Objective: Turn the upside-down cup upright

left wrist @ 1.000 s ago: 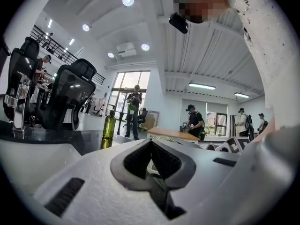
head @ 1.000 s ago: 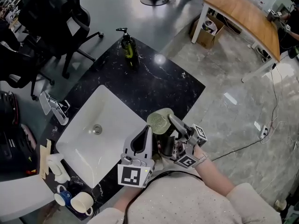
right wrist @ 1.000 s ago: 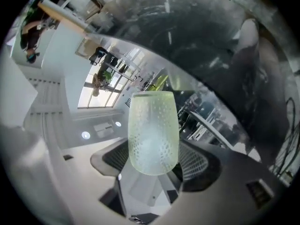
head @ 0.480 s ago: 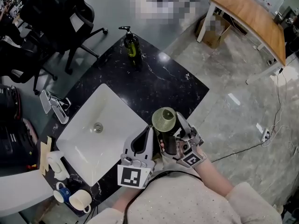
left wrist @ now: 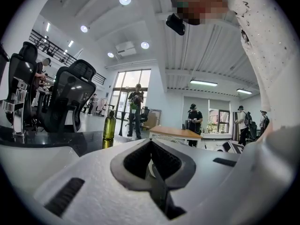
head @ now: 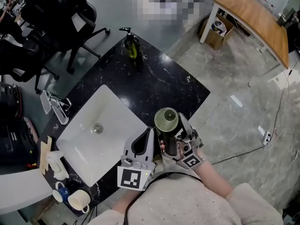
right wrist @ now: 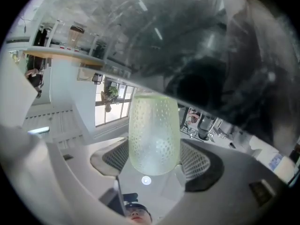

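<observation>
A pale green dotted glass cup point(head: 166, 120) is held over the near corner of the black marble counter point(head: 154, 83), one round end facing the head camera. My right gripper point(head: 169, 133) is shut on its sides. In the right gripper view the scene hangs inverted: the cup point(right wrist: 153, 135) sits between the two ribbed pads point(right wrist: 197, 161), its wide end against the dark counter and its rounded end toward the ceiling. My left gripper point(head: 146, 135) rests just left of the cup, jaws together with nothing in them point(left wrist: 152, 161).
A white sink point(head: 101, 125) fills the counter's left half, with a chrome faucet point(head: 54, 108) beside it. A green soap bottle point(head: 131, 47) stands at the far corner. Mugs point(head: 75, 199) sit at the near left. Office chairs point(head: 51, 18) and a wooden table point(head: 251, 15) lie beyond.
The cup has swung from a tilt to standing vertical in the right gripper and shifted slightly right. The left gripper has stayed put.
</observation>
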`<state>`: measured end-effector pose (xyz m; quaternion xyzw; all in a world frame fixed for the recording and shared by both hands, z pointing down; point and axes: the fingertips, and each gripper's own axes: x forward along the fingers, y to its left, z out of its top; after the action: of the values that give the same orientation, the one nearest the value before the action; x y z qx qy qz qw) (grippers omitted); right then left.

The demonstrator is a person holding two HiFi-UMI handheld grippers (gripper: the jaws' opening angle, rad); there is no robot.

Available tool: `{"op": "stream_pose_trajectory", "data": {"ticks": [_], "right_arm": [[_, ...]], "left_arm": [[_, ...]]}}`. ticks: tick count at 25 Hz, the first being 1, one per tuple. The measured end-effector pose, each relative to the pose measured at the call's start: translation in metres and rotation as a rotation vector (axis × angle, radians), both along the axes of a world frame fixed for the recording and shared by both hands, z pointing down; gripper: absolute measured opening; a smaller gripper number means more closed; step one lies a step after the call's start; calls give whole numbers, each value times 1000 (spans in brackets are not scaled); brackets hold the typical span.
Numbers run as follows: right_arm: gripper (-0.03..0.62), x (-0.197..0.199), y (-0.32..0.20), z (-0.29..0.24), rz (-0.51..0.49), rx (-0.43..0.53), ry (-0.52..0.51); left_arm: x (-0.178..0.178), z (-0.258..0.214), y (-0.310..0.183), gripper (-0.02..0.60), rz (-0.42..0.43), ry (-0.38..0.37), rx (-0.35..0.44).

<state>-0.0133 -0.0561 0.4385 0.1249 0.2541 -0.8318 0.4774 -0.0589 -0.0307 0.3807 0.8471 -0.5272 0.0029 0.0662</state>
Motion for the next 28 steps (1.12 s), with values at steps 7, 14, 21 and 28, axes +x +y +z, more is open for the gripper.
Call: {"op": "stream_pose_trajectory", "data": {"ticks": [7, 14, 21, 28], "right_arm": [[324, 8, -5, 8, 33, -3, 19], [324, 10, -2, 9, 48, -2, 14], [324, 16, 2, 10, 66, 7, 46], [325, 21, 8, 8, 85, 20, 65]], "left_arm": [[-3, -1, -2, 8, -10, 4, -4], [-4, -3, -3, 8, -9, 8, -6], [-3, -7, -1, 8, -2, 17, 0], [1, -11, 3, 8, 17, 17, 17]]}}
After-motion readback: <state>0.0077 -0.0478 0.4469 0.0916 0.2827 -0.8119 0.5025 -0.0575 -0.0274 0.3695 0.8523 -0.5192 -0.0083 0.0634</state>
